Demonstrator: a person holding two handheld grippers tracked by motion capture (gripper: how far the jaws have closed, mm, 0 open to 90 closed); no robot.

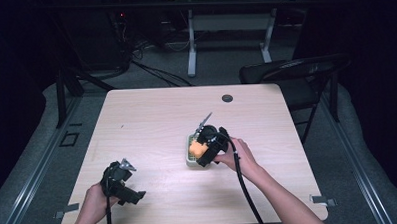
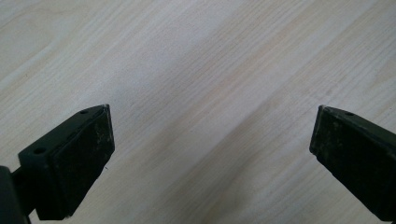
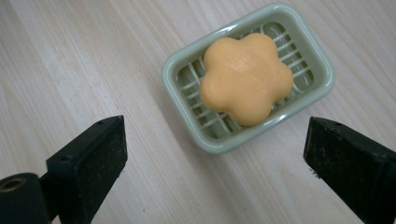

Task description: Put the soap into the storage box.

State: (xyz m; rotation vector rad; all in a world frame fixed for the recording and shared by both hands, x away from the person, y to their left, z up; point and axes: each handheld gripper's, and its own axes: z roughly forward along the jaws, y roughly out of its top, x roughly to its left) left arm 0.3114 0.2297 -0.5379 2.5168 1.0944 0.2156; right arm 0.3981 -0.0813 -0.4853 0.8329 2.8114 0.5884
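An orange flower-shaped soap lies in a pale green slatted soap dish, which sits flat on the light wood surface a little right of the middle, well in from every edge. In the right gripper view the soap fills most of the dish, leaving bare slats at the two short ends and a narrow rim showing all round. The right gripper hangs directly over the dish in the high view, held by the person's right hand; its fingers stand wide apart, one each side of the dish, clear of the rim and touching nothing. Bare wood lies all around the dish, with the widest room to the left and toward the far edge, where a small dark grommet is set. The left gripper rests near the front left corner, well apart from the dish, its fingers also spread wide over bare wood. A folding chair stands off the far right corner.
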